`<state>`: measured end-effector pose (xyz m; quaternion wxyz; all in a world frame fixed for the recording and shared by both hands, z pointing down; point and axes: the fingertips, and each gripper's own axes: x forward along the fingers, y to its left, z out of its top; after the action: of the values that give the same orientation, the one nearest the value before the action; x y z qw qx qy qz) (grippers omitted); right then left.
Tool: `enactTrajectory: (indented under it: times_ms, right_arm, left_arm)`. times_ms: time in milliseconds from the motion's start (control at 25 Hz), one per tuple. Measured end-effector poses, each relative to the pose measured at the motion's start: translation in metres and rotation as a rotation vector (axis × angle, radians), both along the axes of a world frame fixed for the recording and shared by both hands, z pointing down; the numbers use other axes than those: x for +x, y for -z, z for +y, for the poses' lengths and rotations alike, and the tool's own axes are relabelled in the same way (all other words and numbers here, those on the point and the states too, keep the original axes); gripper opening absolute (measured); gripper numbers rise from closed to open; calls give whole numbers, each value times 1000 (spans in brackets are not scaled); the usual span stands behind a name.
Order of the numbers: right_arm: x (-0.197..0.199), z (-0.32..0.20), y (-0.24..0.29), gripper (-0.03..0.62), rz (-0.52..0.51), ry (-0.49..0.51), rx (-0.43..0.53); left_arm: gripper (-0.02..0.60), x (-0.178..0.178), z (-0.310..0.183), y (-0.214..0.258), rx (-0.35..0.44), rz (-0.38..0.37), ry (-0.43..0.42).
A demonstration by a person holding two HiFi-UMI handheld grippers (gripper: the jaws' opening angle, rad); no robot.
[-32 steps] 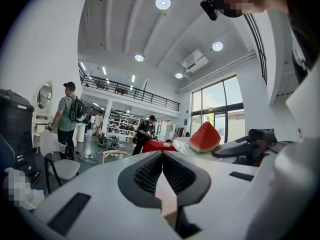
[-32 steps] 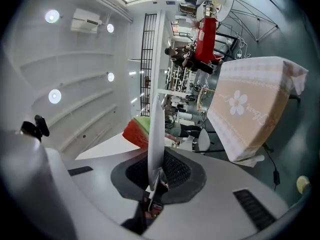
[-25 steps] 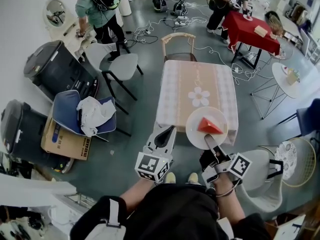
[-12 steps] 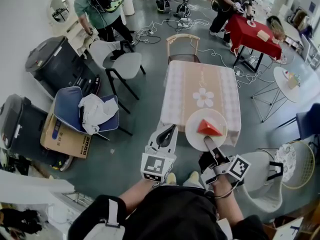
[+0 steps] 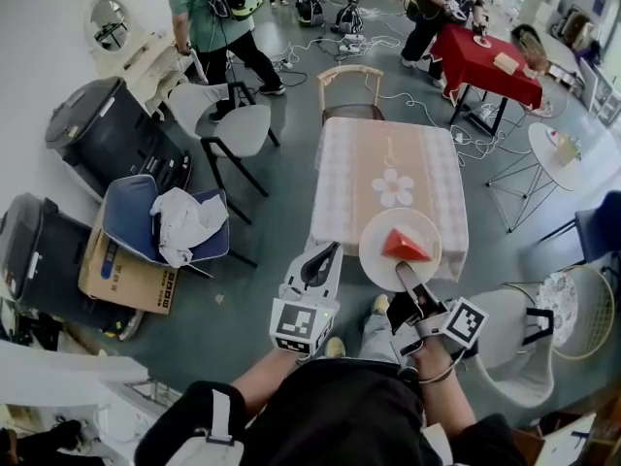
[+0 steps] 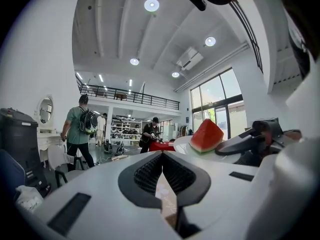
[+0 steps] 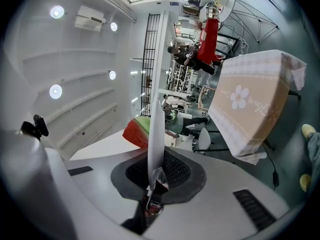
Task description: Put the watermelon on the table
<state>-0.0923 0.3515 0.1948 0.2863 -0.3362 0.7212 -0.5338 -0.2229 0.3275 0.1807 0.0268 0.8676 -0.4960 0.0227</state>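
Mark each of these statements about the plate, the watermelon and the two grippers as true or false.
1. The right gripper holds the round white plate by its near rim. True.
2. The red watermelon wedge lies directly on the pale checked cloth of the table. False: it sits on the plate, which is held at the table's near end.
3. The left gripper grips the plate too. False: its fingers are together with nothing between them, and it is to the left of the plate.
4. A wooden chair stands at the table's far end. True.
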Motion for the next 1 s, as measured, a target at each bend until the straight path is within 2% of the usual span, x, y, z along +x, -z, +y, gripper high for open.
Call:
enactTrajectory:
  times_ms: [440,1000]
  right_arm:
    - [15,-41,-4,29,-8,11,5]
    - [58,-111,-13,29,-9,-2,-15]
  left_arm:
    - [11,18,-40,-2,15,-3,2]
    - [12,63,-110,-11,-12,-6,-23]
